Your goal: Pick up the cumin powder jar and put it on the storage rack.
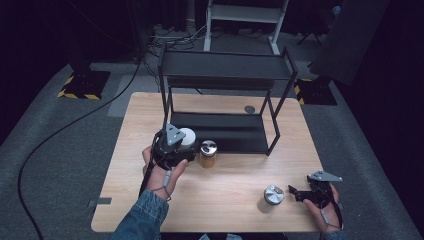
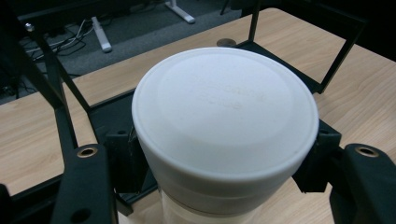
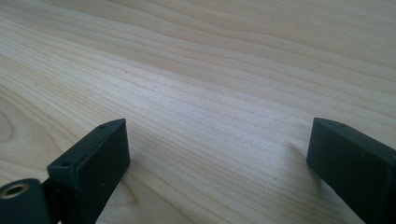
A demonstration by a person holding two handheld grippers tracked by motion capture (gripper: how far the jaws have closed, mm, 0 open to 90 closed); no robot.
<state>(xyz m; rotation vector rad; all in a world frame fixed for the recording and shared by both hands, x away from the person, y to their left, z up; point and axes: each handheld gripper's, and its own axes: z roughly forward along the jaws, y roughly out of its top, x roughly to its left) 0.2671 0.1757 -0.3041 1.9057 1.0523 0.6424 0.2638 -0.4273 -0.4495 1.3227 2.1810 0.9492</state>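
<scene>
White-lidded jar (image 2: 224, 135) sits clamped between the jaws of the left gripper (image 1: 172, 147), held at the near left corner of the black rack (image 1: 225, 70), just in front of the rack's lower shelf (image 1: 225, 132). In the left gripper view both pads press on the jar's body just below the wide lid, so the grip looks firm. Whether the jar's base is clear of the table (image 1: 225, 200) cannot be told from these views.

My reading is that the step in hand is carrying this jar to the rack, probably to one of its shelves. The next move calls for keeping the jar upright, steering it past the rack's left post, and setting it flat on a shelf before letting go. The amber jar (image 1: 208, 154) stands just to the right of the held one, so the gripper needs to avoid knocking it.

The right gripper (image 1: 300, 193) rests on the near right of the table with its jaws spread and nothing between them. A metal-lidded jar (image 1: 274, 195) stands just to its left.

Count: three jars, one held and two on the table; one rack with two shelves; two grippers.
</scene>
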